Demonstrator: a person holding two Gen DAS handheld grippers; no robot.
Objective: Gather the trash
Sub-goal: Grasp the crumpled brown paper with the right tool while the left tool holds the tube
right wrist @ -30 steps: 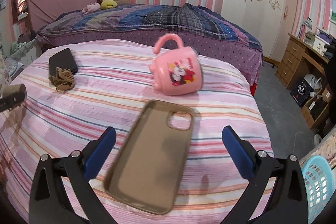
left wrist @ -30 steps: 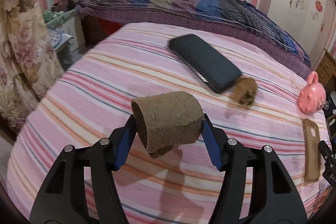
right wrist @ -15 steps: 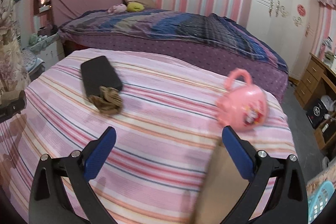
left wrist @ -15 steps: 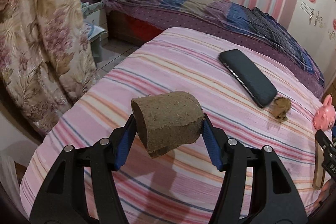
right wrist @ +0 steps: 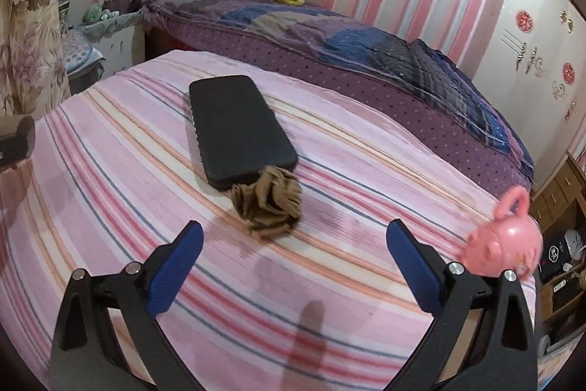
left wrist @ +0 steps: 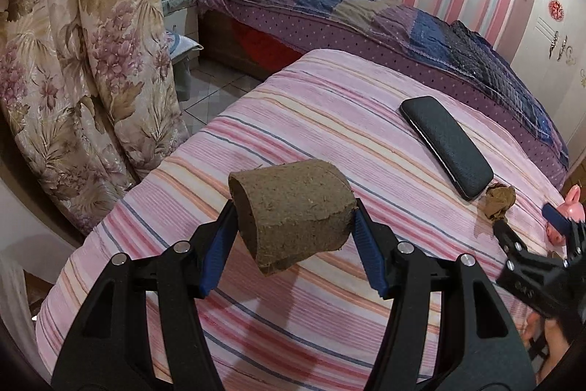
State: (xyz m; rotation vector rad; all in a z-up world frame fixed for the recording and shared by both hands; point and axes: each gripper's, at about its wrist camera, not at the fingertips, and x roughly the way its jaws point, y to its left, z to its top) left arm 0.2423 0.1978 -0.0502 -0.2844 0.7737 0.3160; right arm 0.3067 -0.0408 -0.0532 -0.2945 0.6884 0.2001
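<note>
Left wrist view: left tool [left wrist: 295, 226] clamped on cardboard tube [left wrist: 293, 211], lifted clear of bed [left wrist: 329, 120]. Right tool [right wrist: 293, 266] apart, empty, facing crumpled paper [right wrist: 269, 204] touching black case [right wrist: 238, 131] end; judged next pickup.

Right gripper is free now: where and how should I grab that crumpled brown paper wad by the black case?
Probably pinch the crumpled paper wad across its bulging middle, coming from its near side. The black case touches its far edge. The open right gripper faces it already.

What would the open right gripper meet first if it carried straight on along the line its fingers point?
Most likely the crumpled brown paper wad, lying centred ahead of the right gripper against the black case; depth is hard to judge.
</note>
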